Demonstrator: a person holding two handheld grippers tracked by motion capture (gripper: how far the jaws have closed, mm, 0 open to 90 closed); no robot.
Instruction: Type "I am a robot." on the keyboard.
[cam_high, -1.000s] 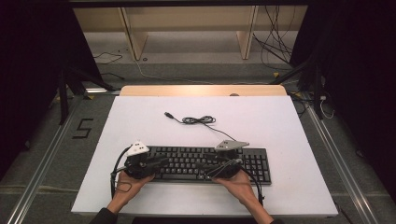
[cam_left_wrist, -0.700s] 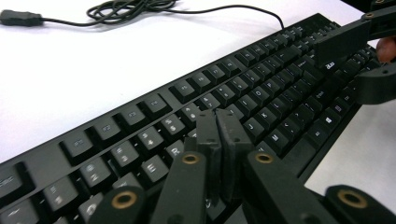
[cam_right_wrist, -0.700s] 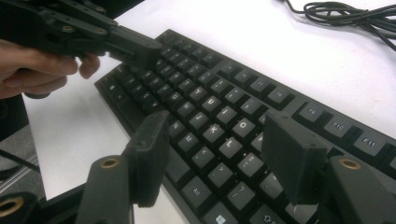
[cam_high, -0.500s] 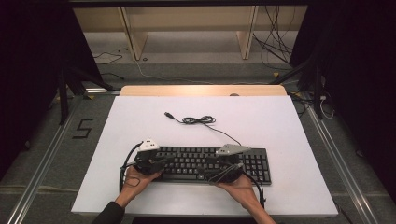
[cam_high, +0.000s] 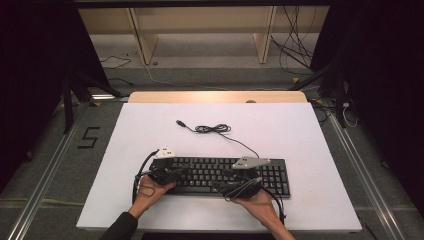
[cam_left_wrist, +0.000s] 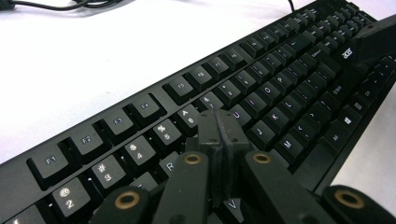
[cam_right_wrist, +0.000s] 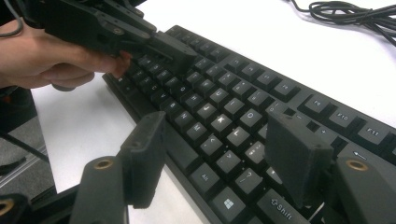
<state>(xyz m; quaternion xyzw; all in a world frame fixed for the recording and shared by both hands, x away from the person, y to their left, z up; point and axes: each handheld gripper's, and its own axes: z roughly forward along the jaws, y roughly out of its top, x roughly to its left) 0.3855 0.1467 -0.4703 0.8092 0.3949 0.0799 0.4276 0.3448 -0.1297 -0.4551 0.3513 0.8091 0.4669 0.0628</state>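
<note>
keyboard (cam_high: 225, 175): flat under both my tools
left gripper (cam_left_wrist: 218, 128): jaws pressed together, tips over letter keys
right gripper (cam_right_wrist: 219, 158): jaws spread, straddling keyboard's near edge

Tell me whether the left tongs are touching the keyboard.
Cannot tell. In the left gripper view the left tongs, shut, sit right over the keyboard near the middle letter keys, but their tips hide any contact or gap.

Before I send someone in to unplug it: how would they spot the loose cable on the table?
On the white table, look beyond the black keyboard over which both grippers work, toward the wooden far edge. The cable lies there in a small coiled bundle, one end trailing left to a free plug, the other running back to the keyboard. It is the thin black thing lying on bare white.
</note>
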